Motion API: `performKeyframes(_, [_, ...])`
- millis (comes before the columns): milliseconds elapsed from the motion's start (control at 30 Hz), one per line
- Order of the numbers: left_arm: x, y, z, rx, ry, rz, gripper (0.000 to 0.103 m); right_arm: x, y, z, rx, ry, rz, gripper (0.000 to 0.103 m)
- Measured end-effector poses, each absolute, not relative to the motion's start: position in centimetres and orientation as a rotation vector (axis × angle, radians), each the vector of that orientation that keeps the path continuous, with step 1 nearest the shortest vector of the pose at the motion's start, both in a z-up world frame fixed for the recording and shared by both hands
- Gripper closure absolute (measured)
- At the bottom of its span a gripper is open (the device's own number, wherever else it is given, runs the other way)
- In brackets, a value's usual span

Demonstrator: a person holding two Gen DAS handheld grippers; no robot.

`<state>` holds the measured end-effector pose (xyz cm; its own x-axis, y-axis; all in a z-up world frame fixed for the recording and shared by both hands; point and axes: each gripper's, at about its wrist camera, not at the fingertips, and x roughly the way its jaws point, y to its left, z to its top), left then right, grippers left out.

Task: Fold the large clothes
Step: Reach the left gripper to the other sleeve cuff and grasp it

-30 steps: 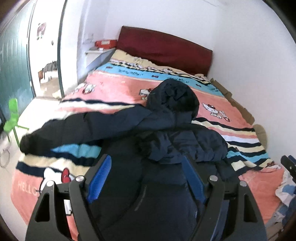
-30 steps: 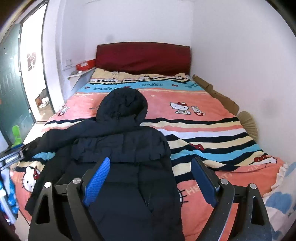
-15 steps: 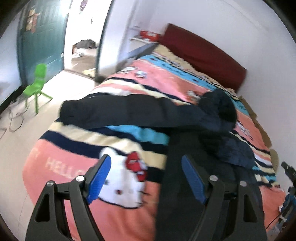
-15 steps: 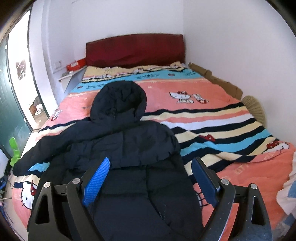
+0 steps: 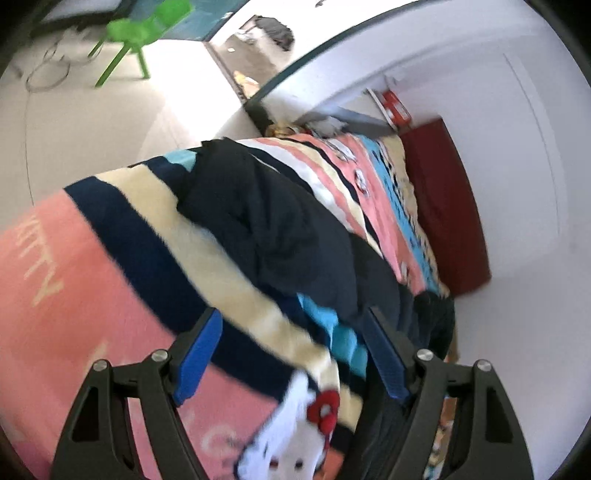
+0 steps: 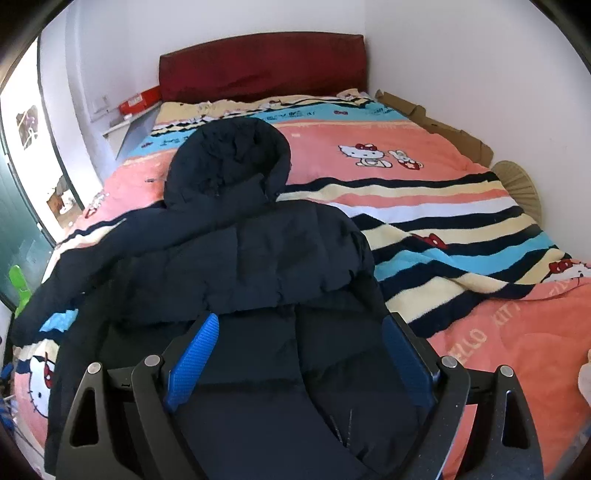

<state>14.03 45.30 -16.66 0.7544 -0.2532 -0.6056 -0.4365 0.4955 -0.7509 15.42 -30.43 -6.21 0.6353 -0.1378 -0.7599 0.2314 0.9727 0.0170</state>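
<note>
A dark navy hooded puffer jacket (image 6: 258, 258) lies on the striped Hello Kitty blanket (image 6: 424, 206), hood toward the red headboard. Its right sleeve is folded across the chest; its left sleeve (image 5: 266, 206) stretches out toward the bed's left edge. My right gripper (image 6: 299, 354) is open and empty above the jacket's lower body. My left gripper (image 5: 291, 354) is open and empty, tilted, above the blanket near the outstretched sleeve, not touching it.
The red headboard (image 6: 262, 62) is at the far wall. A white wall and cardboard (image 6: 436, 122) run along the bed's right side. A green chair (image 5: 140, 33) and an open doorway (image 5: 258, 40) lie past the bed's left edge, with bare floor.
My left gripper has swung left and rolled, from over the jacket body to over the blanket by the outstretched sleeve. My right gripper has moved slightly closer over the jacket.
</note>
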Motion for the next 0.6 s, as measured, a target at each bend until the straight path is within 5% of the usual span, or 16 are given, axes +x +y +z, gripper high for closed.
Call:
performKeyframes(400, [20.7,47.6,-21.4,-1.222,0.732,0.217,0.03,15.6,-30.9,-5.1,0.078,0.858,-0.262,0.014])
performKeyframes(500, [21.3,48.1,-21.7,-1.243,0.725,0.248,0.052,15.4,-31.4,-4.7,0.089,0.851,-0.265,0.014])
performKeyframes(567, [21.6,48.2,-21.6,-1.247,0.727,0.242,0.078,15.2,-31.8,-4.6,0.097,0.846,-0.269,0.014])
performKeyframes(600, [21.7,48.0,-21.3,-1.23,0.727,0.239,0.082,15.1,-31.9,-4.7,0.1,0.846,-0.27,0.014])
